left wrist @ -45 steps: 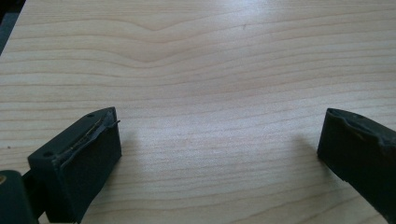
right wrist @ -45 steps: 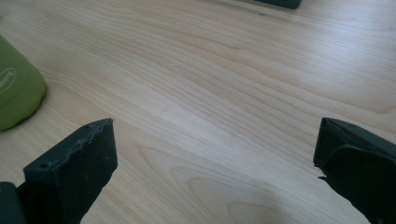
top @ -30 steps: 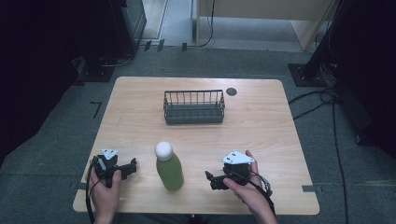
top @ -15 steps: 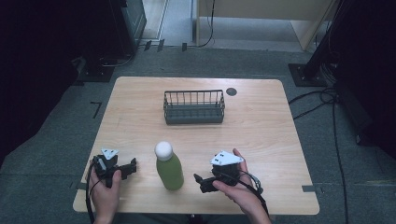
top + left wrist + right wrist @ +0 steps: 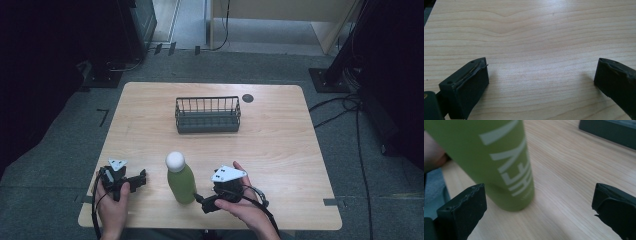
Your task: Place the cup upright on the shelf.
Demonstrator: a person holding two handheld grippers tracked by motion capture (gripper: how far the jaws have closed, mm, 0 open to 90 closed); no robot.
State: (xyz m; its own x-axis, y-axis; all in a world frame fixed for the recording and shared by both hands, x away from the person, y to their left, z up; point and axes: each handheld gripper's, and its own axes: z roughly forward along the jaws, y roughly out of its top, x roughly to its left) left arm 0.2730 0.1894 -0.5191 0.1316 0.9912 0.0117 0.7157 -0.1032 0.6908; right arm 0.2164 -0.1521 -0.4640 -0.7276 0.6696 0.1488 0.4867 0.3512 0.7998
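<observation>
The green bottle [image 5: 181, 177] stands upright on the wooden table [image 5: 280, 140], its long axis vertical and its white rounded cap [image 5: 175, 160] pointing straight up. We see it at about 6 o'clock on the tabletop, near the front edge, between the two grippers. Its body is a matt olive green, smooth and cylindrical, narrowing a little toward the cap. In the right gripper view the bottle [image 5: 499, 162] shows large white lettering running along its side, turned sideways to us; we cannot read it with certainty, and a line of small print near the base is too blurred to make out.

Our right gripper [image 5: 210, 202] lies at roughly 4 o'clock from the bottle, just beside its base, with its jaws spread wide and holding nothing; in its own view the bottle stands ahead of the left-hand jaw, apart from it, not between the two. Our left gripper [image 5: 137, 179] sits at about 9 o'clock from the bottle, near it but apart, jaws also wide open over bare wood and empty.

A dark wire basket [image 5: 207, 115] stands at 12 o'clock from the bottle, well apart, toward the middle of the table.
</observation>
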